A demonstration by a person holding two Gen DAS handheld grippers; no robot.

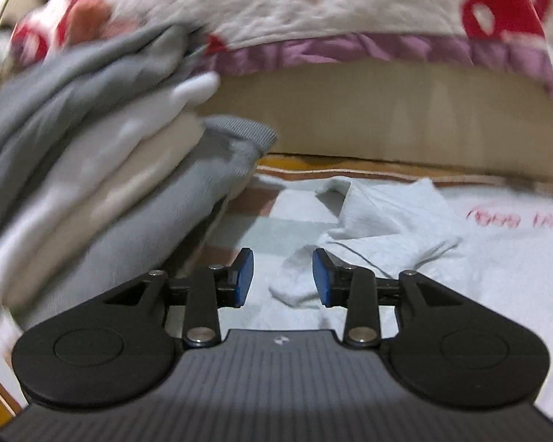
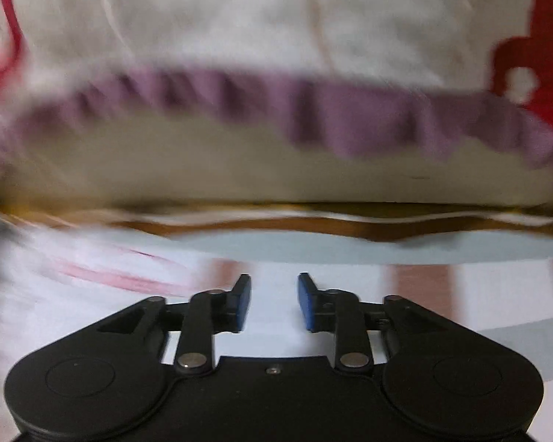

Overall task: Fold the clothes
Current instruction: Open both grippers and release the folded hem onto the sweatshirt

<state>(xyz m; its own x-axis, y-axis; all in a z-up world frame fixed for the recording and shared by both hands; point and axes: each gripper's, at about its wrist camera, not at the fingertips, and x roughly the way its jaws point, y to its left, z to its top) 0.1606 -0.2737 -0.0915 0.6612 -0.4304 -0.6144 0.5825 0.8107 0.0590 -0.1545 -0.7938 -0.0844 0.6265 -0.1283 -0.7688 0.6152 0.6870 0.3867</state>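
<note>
Nearest me in the left wrist view, the left hand-held gripper (image 1: 283,278) has its two blue pads (image 1: 245,276) parted with nothing pinched; a crumpled sleeve of one pale blue garment (image 1: 394,221) lies in the gap below, not touched by either pad as far as I can tell. That garment is spread flat on a checked sheet (image 1: 254,199), with pink lettering (image 1: 516,217) on its right part, too smeared to read.

Left of the gripper I count one stack of folded clothes (image 1: 103,184): about four layers, grey on top, white, cream, and grey-blue with a ribbed cuff at the bottom. Blur stops me being sure of the count.

Beyond lies a brown-edged border (image 1: 350,171), then one tan panel (image 1: 368,110), then one white quilt (image 1: 276,3) with red patterns and a purple frill overhanging it.

Right wrist view, heavily blurred: the right hand-held gripper (image 2: 274,304) also stands parted and empty over pale cloth. A pink streak (image 2: 110,276) shows to its left. Farther on I see the same border, panel and frilled quilt (image 2: 239,18).
</note>
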